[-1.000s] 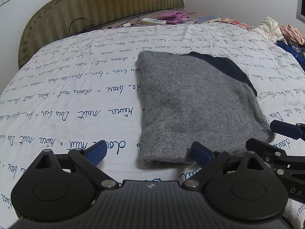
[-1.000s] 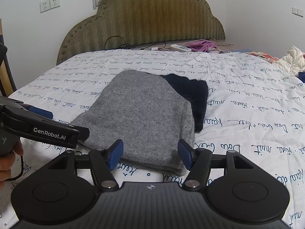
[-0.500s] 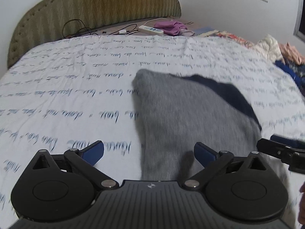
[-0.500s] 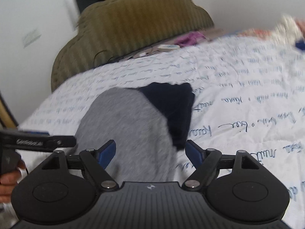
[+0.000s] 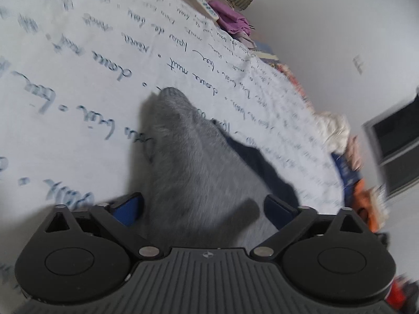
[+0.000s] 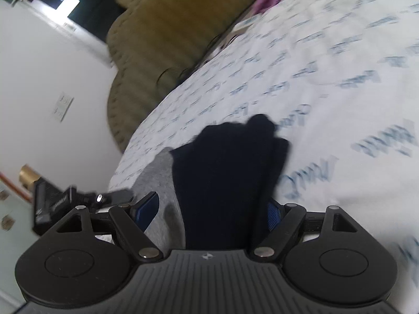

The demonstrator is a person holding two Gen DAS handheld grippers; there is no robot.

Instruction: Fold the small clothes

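The grey knit garment (image 5: 199, 183) lay on the bed's script-printed quilt (image 5: 78, 83), already doubled over into a compact slab, with its dark navy part (image 6: 225, 172) showing from beneath along one side; judging from that, at least one fold was done and what remained was probably a further fold or a tidy-up, though neither view showed the whole garment. The left gripper (image 5: 204, 205) had its jaws spread wide, having just narrowed a little, with grey cloth lying between the blue pads (image 5: 128, 208) but not pinched. The right gripper (image 6: 213, 210) also stood released, its jaws having been widening, straddling the navy part with grey at about 9 o'clock; nothing was clamped. Both views were tilted and blurred. The left wrist view alone showed the grey slab's far rounded corner toward 11 o'clock, a purple cloth (image 5: 230, 18) and a white power strip (image 5: 205, 6) near 12 o'clock, and a heap of other clothes (image 5: 337, 130) at the bed's edge around 3 o'clock. The right wrist view alone showed the olive headboard (image 6: 167, 26) near 11 o'clock, a wall socket (image 6: 62, 106) at 9 o'clock, and part of the other gripper at about 8 o'clock.
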